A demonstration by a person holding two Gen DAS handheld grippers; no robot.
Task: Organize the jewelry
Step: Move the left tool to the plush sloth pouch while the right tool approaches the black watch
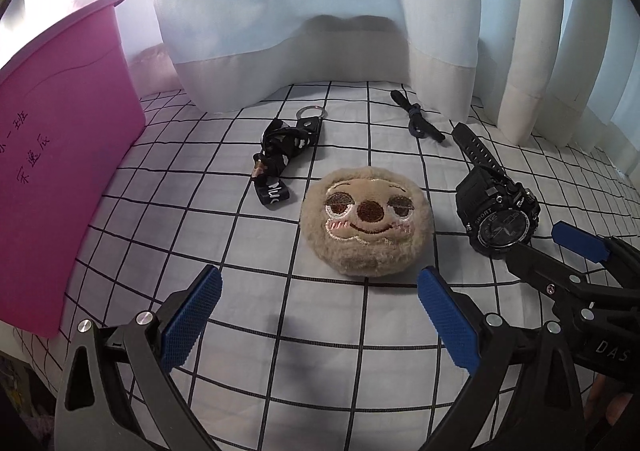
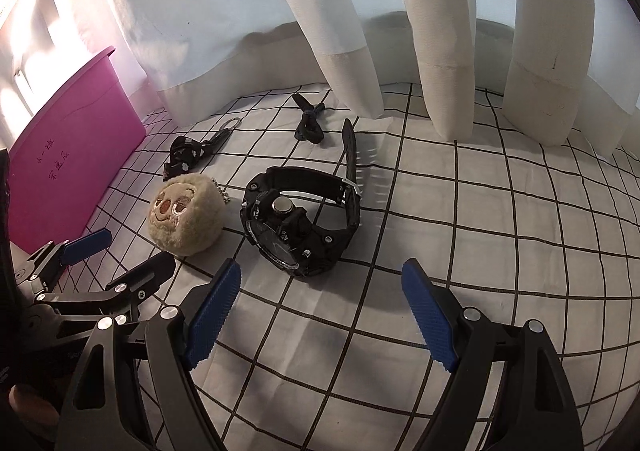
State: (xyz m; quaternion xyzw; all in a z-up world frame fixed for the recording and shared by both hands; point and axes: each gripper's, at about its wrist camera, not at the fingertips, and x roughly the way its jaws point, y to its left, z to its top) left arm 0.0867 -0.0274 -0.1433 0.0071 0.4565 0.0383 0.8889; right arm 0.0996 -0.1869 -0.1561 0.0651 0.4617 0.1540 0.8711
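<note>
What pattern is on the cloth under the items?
White cloth with a black grid of thin lines; clearest in the left wrist view.

The left wrist view looks steeply down along its own fingers, close over the checked cloth [image 1: 328,331], facing the plush face [image 1: 366,221] and the curtain [image 1: 280,31] behind; the right wrist view sits just beside it, angled likewise, facing the watch [image 2: 296,223]; both share plush, watch, pink box [image 1: 60,155] and each other's fingers.
</note>
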